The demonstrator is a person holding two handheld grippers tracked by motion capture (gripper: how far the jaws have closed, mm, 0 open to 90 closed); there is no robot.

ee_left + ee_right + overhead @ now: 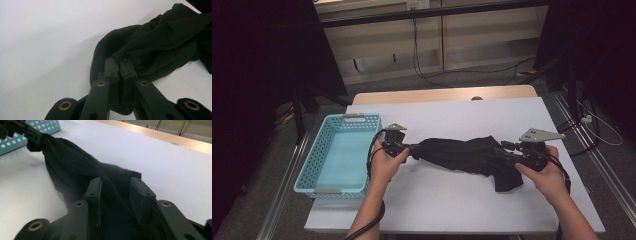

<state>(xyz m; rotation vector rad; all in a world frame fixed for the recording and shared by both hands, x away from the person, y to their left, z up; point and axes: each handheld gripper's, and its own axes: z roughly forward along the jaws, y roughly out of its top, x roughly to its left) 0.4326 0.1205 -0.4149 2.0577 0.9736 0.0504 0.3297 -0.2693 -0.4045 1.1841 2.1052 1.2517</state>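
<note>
A black cloth (pixel 462 152) lies bunched across the middle of the white table, stretched between both hands. My left gripper (pixel 414 149) is shut on its left end; in the left gripper view the jaws (pixel 120 62) meet with a fold of the cloth (pixel 155 42) pinched between them. My right gripper (pixel 504 150) is at the cloth's right end. In the right gripper view its jaws (pixel 116 183) stand apart, with the cloth (pixel 72 167) running between them and neither pad pressing on it. The left gripper (pixel 37 137) shows far off there, gripping the cloth.
A light blue perforated basket (pixel 337 187) stands at the table's left edge, just beside the left hand, and its wall (pixel 45 126) shows in the right gripper view. Bare white table (pixel 452 210) lies in front of the cloth and behind it.
</note>
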